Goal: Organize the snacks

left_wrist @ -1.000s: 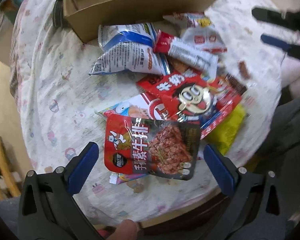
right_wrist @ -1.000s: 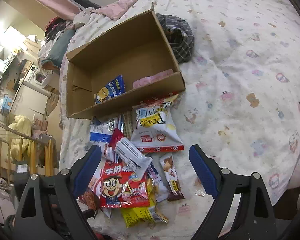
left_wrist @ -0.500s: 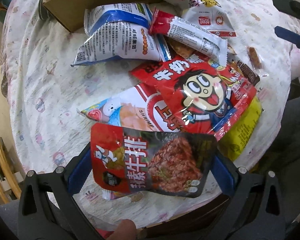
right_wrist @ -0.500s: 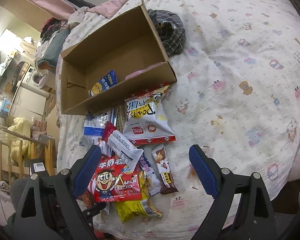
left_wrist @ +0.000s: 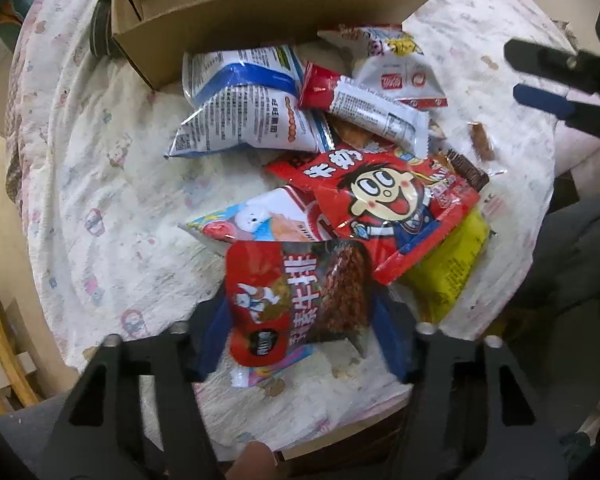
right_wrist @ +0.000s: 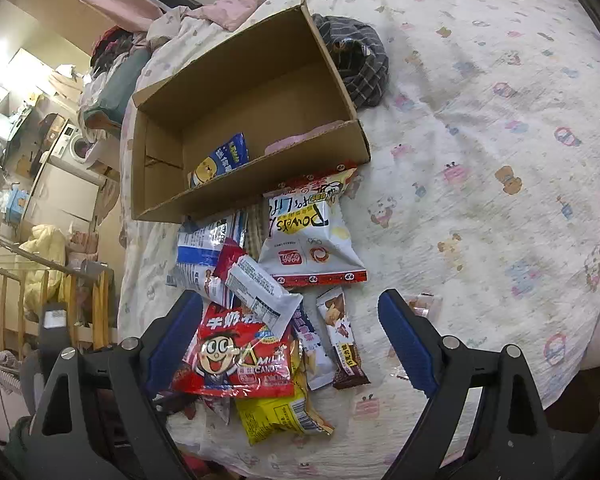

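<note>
My left gripper [left_wrist: 300, 332] is shut on a red and dark jerky-style snack pouch [left_wrist: 296, 300], squeezed between its blue pads at the near edge of the bed. Beyond it lies a pile of snacks: a red cartoon-face milk candy bag [left_wrist: 384, 204], a yellow pack [left_wrist: 448, 268], a white and blue bag [left_wrist: 244, 112], a red and white bar [left_wrist: 364, 104]. An open cardboard box [right_wrist: 260, 188] stands behind the pile with a blue packet [right_wrist: 220, 160] inside. My right gripper [right_wrist: 292, 340] is open, hovering above the pile; it also shows in the left wrist view [left_wrist: 556, 80].
A white chips bag [right_wrist: 312, 236] and a brown chocolate bar [right_wrist: 344, 340] lie by the pile. A dark checked cloth [right_wrist: 356, 60] sits behind the box. The printed bedsheet [right_wrist: 500, 160] spreads right. A wooden rail [right_wrist: 28, 292] and cluttered room lie left.
My left gripper has closed on the red jerky pouch, crumpling it narrower, and pulled back a little. The right gripper has stayed open over the pile.
</note>
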`<state>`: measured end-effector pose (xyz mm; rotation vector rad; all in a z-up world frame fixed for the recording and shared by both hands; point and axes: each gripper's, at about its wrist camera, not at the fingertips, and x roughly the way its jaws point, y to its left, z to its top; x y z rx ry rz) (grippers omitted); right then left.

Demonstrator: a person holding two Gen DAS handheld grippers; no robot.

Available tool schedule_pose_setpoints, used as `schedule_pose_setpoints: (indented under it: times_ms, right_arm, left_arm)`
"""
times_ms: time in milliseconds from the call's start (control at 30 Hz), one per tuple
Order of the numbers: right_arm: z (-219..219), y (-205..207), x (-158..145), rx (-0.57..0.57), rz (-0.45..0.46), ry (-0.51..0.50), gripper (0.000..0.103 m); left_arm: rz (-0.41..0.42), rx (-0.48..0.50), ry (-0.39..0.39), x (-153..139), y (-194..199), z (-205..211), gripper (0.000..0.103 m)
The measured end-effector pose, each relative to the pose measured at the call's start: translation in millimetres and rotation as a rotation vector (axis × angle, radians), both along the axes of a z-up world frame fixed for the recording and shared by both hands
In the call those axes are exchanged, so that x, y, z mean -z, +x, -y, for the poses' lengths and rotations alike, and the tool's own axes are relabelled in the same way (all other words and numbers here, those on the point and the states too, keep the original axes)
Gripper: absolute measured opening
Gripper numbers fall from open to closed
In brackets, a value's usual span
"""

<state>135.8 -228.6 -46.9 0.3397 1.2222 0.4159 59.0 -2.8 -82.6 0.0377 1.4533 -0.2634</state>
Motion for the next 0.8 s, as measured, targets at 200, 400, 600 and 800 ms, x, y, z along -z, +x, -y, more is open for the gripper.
schedule_pose_setpoints:
  times_ms: [200,400,600,800]
  right_arm:
    - [-2,-1,1,-0.002,-0.002,-0.006,0.092]
    - [-2,-2,1,-0.005,-0.002,-0.002,0.092]
    - [-6,0,2,-0.011,-0.009,0.002,0.092]
    - [-11,1,5,-0.024,-0.016,-0.010,0.092]
  left_arm:
    - [-0.019,-0.066,-0.089,-6,0,-19,0.031]
    - [-0.009,-0.194,-0.122,-10,9,-64,0.027]
    - [-0.066,-0.250,-0.201,2,14,-75,0.024]
    - [-0.058,-0.207,-0.213,2,12,-53,0.012]
